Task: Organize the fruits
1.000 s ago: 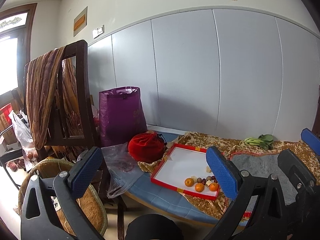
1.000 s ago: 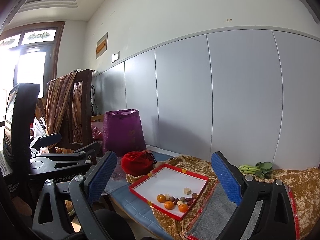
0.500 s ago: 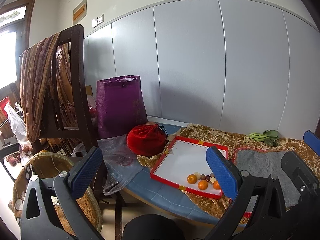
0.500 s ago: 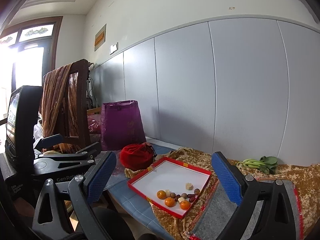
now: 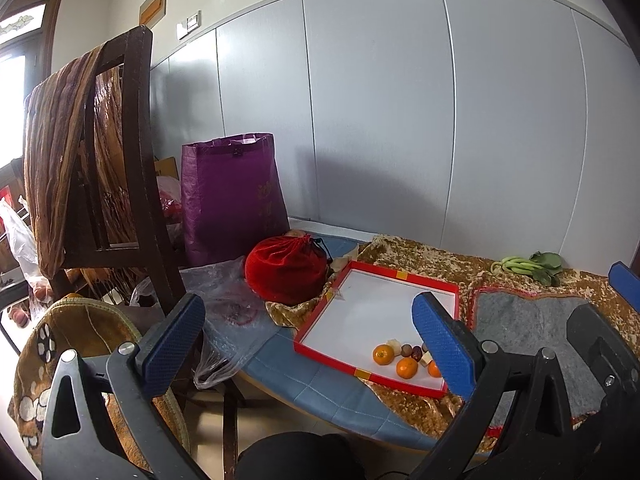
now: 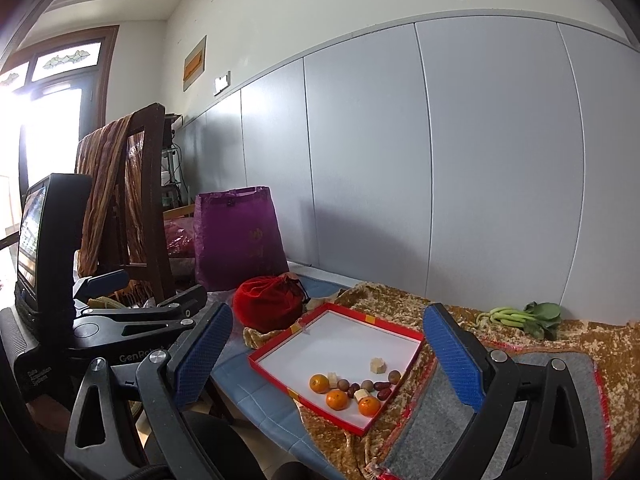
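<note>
Holding both tools up in the air, we grab nothing. Our left gripper (image 5: 308, 344) is spread wide, and its blue fingers (image 5: 172, 344) touch nothing. Our right gripper (image 6: 328, 356) is spread wide too, with empty space between its blue pads (image 6: 452, 360). The fruits sit well ahead of us in the red tray (image 6: 280, 350) on the table (image 6: 260, 396). We see three small oranges (image 6: 337, 399) close together near the tray's front corner, with little brown fruits (image 6: 367, 385) and pale chunks (image 6: 377, 365) just beside them. A red pouch (image 6: 268, 303) rests behind the tray.
</note>
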A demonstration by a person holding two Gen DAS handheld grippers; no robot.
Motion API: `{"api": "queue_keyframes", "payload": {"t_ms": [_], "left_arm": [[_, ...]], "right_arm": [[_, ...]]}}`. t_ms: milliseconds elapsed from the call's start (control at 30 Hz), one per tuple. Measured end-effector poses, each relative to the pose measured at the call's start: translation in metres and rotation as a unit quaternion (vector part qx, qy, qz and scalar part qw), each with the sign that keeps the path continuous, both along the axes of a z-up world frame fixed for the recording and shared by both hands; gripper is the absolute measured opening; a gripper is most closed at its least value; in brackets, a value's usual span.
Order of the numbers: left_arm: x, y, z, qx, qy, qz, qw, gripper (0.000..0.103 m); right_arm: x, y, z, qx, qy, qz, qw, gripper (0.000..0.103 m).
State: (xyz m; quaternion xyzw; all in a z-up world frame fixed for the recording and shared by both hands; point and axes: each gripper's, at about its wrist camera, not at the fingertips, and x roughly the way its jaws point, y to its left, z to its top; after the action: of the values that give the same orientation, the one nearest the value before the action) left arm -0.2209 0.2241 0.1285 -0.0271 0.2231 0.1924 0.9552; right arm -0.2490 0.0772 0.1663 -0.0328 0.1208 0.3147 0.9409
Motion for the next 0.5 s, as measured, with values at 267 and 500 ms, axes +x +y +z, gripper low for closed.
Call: {"api": "queue_keyframes", "payload": {"t_ms": [267, 500], "left_arm": [[0.0087, -0.0006, -0.0019, -0.006, 0.003, -0.002, 1.0000, 0.103], [0.0108, -0.0030, -0.0007, -0.004, 0.004, -0.007, 1.0000, 0.103]], "right_arm": [[0.0050, 0.0009, -0.0028, -0.004, 0.006, -0.004, 1.000, 0.097], [0.0069, -0.0029, -0.0009, 0.000, 0.006, -0.007, 1.000, 0.097]]}}
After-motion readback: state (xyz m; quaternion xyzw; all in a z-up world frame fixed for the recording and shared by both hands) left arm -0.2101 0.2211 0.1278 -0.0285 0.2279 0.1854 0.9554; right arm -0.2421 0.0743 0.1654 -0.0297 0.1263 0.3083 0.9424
